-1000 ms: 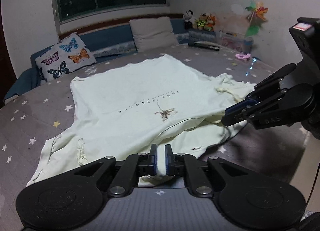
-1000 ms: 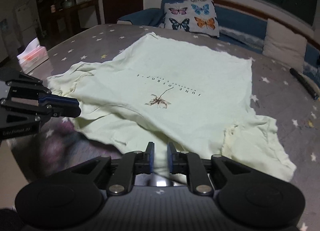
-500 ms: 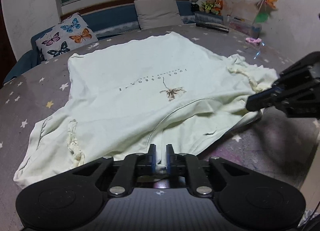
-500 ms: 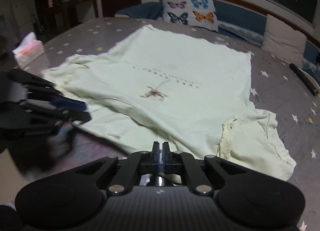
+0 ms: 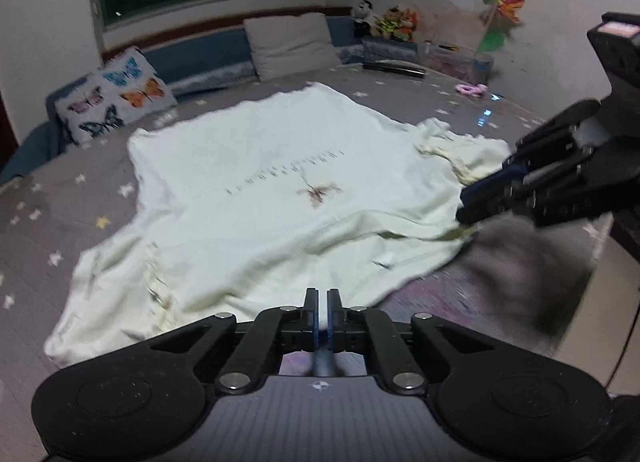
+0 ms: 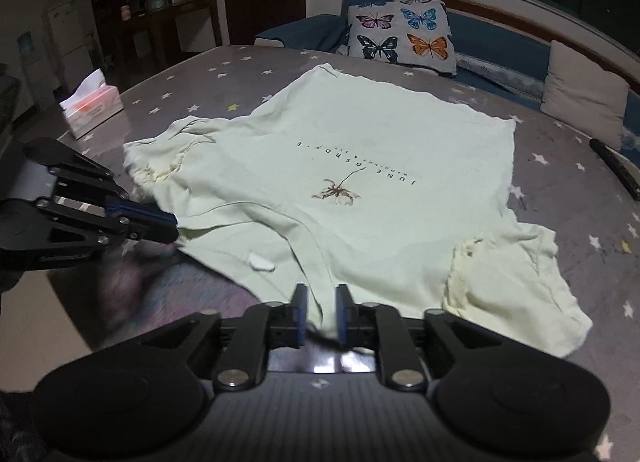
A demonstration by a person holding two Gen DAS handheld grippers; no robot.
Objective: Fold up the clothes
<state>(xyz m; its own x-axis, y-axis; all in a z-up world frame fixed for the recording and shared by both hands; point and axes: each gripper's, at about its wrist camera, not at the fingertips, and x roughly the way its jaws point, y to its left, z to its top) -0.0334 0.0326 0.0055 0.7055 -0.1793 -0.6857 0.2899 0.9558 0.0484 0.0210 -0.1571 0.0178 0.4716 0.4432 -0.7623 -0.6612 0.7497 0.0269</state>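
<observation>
A pale green T-shirt (image 5: 280, 182) (image 6: 360, 142) with a small flower print lies spread front up on the grey star-patterned surface (image 5: 36, 218), collar toward me. In the left wrist view my left gripper (image 5: 322, 302) sits shut at the near shoulder edge, with no cloth visible between its pads. The right wrist view shows the left gripper (image 6: 172, 226) from the side, its tip at the shirt's edge. My right gripper (image 6: 320, 302) is open with the shirt's near edge lying between its fingers. In the left wrist view the right gripper (image 5: 464, 214) reaches over the shirt's right shoulder.
A butterfly pillow (image 6: 400, 34) and a beige pillow (image 6: 580, 98) lean at the far side. A tissue box (image 6: 92, 106) stands at the left edge. A black remote (image 6: 616, 168) lies far right. Plush toys (image 5: 384, 20) and a pink item (image 5: 472, 90) sit beyond the shirt.
My right gripper shut half a second ago and has opened again over the shirt's edge. The left gripper's pads closed tighter, and the cloth seen between them earlier no longer shows.
</observation>
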